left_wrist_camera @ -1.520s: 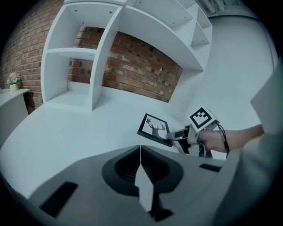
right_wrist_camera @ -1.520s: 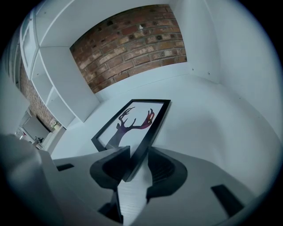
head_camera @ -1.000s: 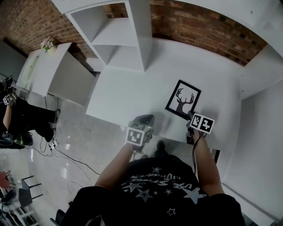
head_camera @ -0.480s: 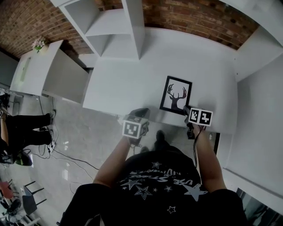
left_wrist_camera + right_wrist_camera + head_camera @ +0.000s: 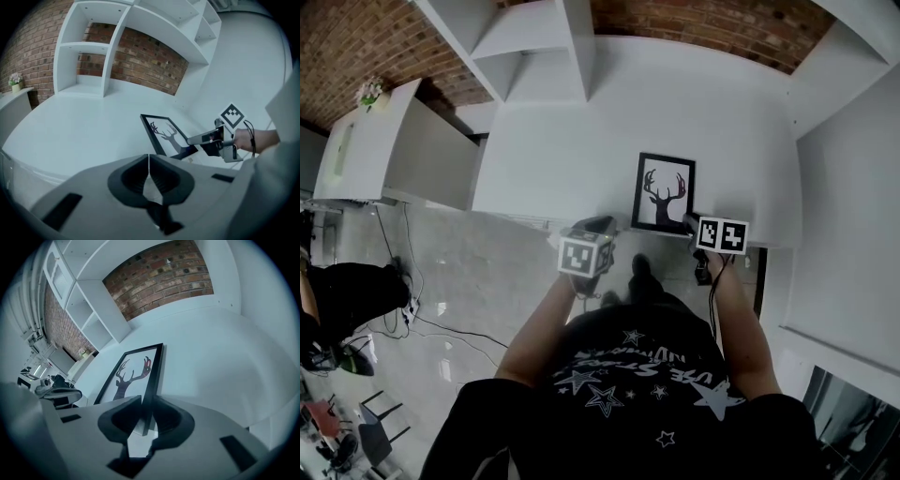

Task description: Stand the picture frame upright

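Two tongs: left tongs (image 5: 598,226) clenched, empty; right tongs (image 5: 690,223), just closing, grip frame (image 5: 664,190) at its near right corner; frame has turned square on tabletop (image 5: 553,169).

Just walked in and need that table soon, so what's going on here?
A person with a tool in each hand is working on a deer-print picture frame, lying face up on the white table, not yet upright. The right tool has just been closing its jaws on the frame's near edge and seems to pinch it. The left tool is shut and empty, left of the frame.
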The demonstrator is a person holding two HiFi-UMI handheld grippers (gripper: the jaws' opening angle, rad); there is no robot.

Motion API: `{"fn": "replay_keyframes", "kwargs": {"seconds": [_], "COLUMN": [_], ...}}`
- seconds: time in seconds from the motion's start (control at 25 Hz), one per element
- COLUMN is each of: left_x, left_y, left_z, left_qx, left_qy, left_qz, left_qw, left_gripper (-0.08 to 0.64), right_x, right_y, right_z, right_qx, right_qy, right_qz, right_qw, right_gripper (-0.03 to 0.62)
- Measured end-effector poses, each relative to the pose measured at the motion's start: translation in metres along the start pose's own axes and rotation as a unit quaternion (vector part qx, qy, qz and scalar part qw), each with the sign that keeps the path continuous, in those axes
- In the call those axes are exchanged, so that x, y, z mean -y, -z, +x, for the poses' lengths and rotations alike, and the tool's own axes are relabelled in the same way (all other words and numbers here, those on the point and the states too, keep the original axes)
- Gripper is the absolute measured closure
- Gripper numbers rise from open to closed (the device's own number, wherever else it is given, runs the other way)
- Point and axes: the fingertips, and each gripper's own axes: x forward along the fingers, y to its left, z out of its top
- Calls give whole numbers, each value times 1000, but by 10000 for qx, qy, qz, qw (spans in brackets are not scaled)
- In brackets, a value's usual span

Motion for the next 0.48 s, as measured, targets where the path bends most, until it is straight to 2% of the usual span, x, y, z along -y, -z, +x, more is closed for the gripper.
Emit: {"fn": "replay_keyframes", "kwargs": {"seconds": [0.12,0.28,0.48], "left_x": [4,17,29], "left_y": [10,32,42], "left_z": [-4,-2,-5], "left_qx": [-133,-564,-701], "left_qy": [95,430,660], "left_qz": [-28,-112,-236], "left_qw": [9999,9974,9951], "left_gripper": [541,540,527], "right_x": [-7,-11,-18], "right_y": [13,29,42], "right_z": [-6,-15,-21], "right_qx": [-17,-24,-33], "right_qy": [9,53,68], "right_qz": [98,226,248], "right_qw": [9999,9997,9997], "right_gripper": [506,508,508]}}
